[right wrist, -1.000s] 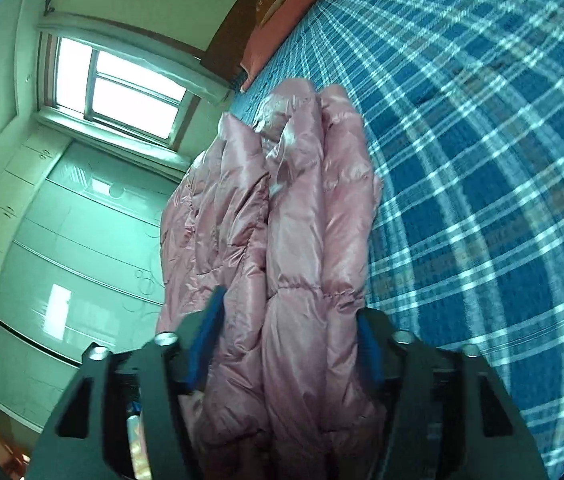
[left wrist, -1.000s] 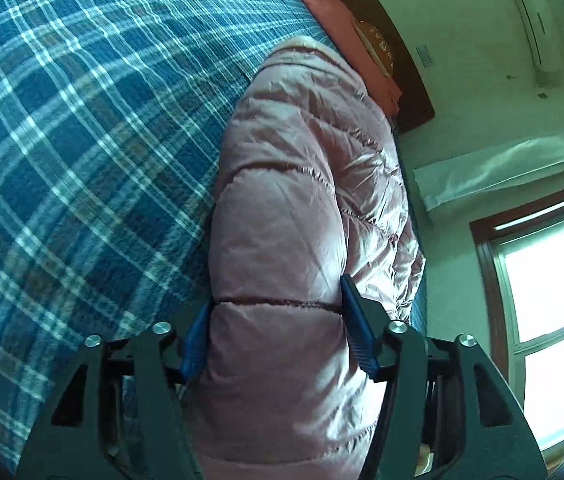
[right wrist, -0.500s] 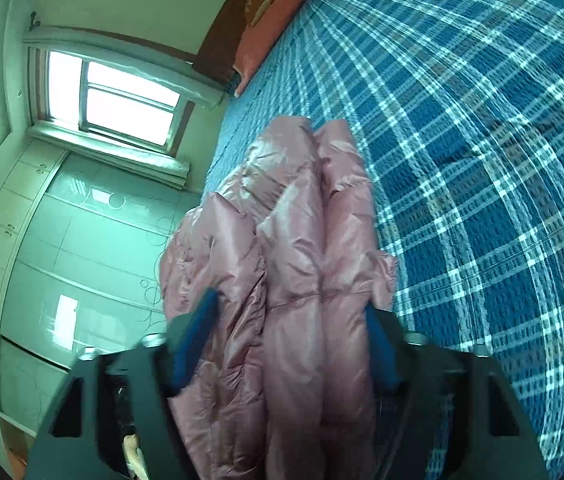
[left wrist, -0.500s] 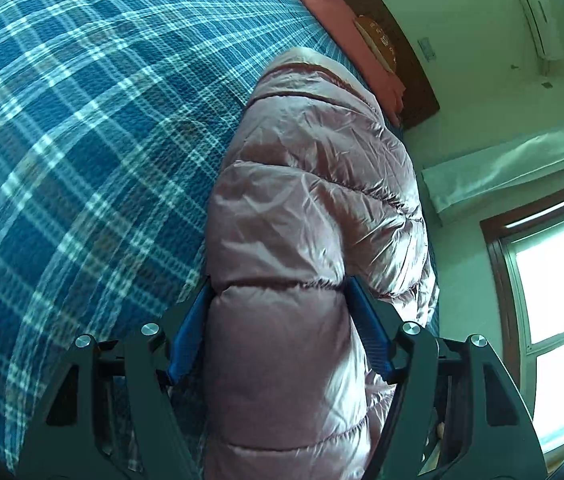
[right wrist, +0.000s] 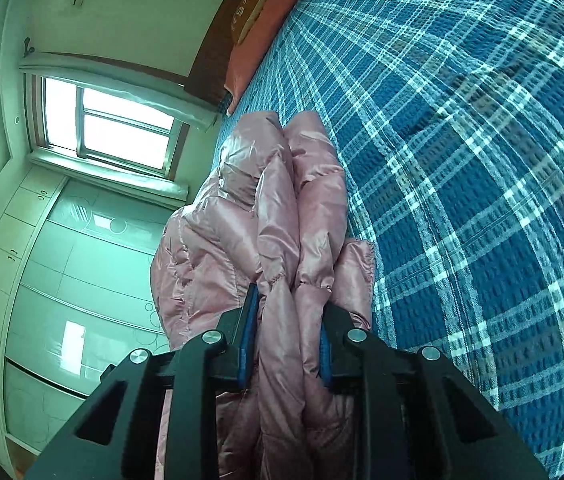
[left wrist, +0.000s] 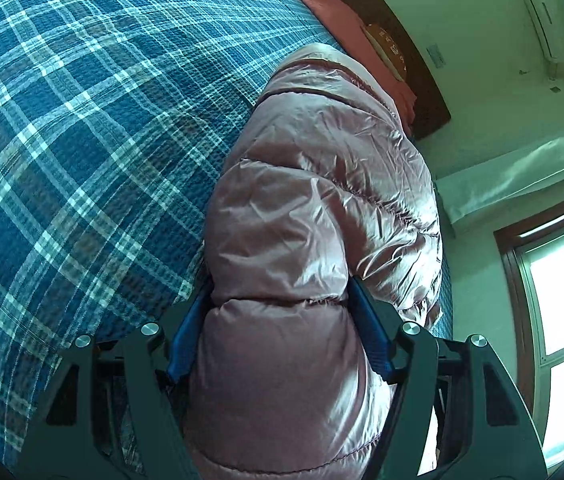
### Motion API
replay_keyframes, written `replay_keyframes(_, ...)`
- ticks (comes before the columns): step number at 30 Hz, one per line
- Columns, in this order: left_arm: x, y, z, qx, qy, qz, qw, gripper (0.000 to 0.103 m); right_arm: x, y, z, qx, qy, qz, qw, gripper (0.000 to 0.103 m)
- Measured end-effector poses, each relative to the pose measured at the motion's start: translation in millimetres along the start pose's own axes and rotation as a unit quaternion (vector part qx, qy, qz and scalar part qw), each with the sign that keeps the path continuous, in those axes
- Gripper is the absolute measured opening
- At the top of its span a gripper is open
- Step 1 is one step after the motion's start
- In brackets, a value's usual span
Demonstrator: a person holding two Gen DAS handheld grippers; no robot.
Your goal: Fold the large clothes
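A shiny pink puffer jacket (left wrist: 322,200) lies bunched along the edge of a bed with a blue plaid cover (left wrist: 81,140). My left gripper (left wrist: 282,320) holds a thick padded fold of it between its blue pads, jaws spread wide around the bulk. In the right wrist view the jacket (right wrist: 273,220) runs away from me in long folds, and my right gripper (right wrist: 286,340) is shut tight on a gathered fold of it. The plaid cover (right wrist: 482,160) fills the right side of that view.
A salmon pillow (left wrist: 346,20) and a dark wooden headboard (left wrist: 422,80) are at the far end of the bed. A window (right wrist: 113,120) and pale wardrobe doors (right wrist: 61,280) stand beside the bed. An air conditioner (left wrist: 538,12) hangs on the wall.
My right gripper has closed from wide apart to tight on the jacket fold. Both views have tilted and shifted a little; the left grip on the jacket is unchanged.
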State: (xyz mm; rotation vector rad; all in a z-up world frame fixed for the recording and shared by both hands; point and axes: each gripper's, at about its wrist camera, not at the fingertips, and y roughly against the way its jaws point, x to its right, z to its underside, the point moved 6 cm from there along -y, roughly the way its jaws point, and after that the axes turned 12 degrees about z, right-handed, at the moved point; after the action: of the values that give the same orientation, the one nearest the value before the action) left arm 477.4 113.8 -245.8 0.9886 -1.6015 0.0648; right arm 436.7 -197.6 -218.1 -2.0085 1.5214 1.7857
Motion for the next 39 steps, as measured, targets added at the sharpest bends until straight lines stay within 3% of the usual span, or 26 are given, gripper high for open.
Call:
replay_keyframes(3,-1,0,1,-0.001,0.003,0.001,1.0,0.067,1,3,7,-0.001,0.001,-0.001,1.0,0.025)
replay_keyframes(7,-3,7,5,-0.003,0.013,0.001,0.9999,0.067,0,7,8,0.003,0.008,0.012,1.0,0.037)
replay_keyframes(12,-3,28,11,0.004,0.019,-0.013,0.9997,0.067,2,25,11,0.007,0.008,0.024,1.0,0.043)
replay_keyframes(18,8,60,33,0.013,-0.008,-0.033,0.9993,0.068,-4,58,28,0.016,0.025,0.048,0.998,0.049)
replay_keyframes(23,8,80,61,0.019,-0.004,-0.033,0.9993,0.069,-4,77,58,0.015,0.035,0.055,0.998,0.059)
replay_keyframes(32,7,96,89,0.017,-0.024,-0.041,0.9987,0.067,10,85,94,-0.003,0.02,0.056,0.998,0.057)
replay_keyframes(39,17,112,106,0.018,-0.061,-0.074,0.9952,0.067,13,113,109,0.006,0.026,0.064,0.998,0.057)
